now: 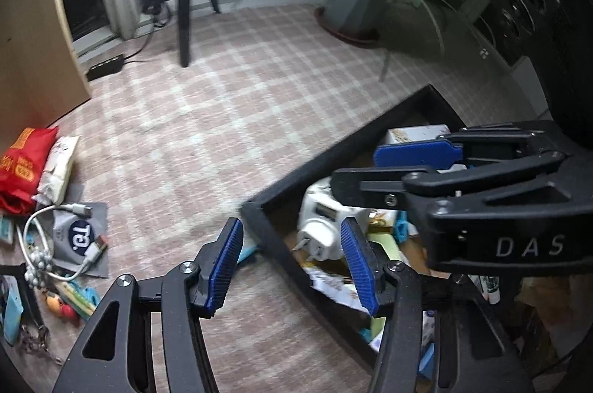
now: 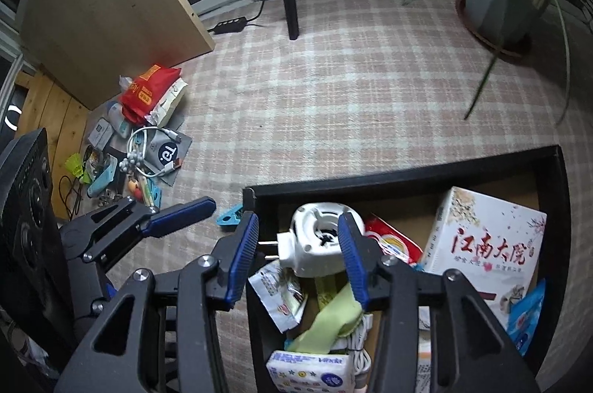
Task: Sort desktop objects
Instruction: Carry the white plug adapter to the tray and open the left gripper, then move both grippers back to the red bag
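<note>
Box [image 2: 407,180] already well stocked, white plug [image 2: 320,239] on top; both claws, left [image 1: 292,263] and right [image 2: 302,256], gape empty above it. Pile [image 2: 148,141] still waits on the rug.

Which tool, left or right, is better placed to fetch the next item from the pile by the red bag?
Left, probably. The left tool hangs open at the black tray's near corner, closer to the pile by the red bag. The right tool is open over the white plug adapter, inside the tray.
</note>
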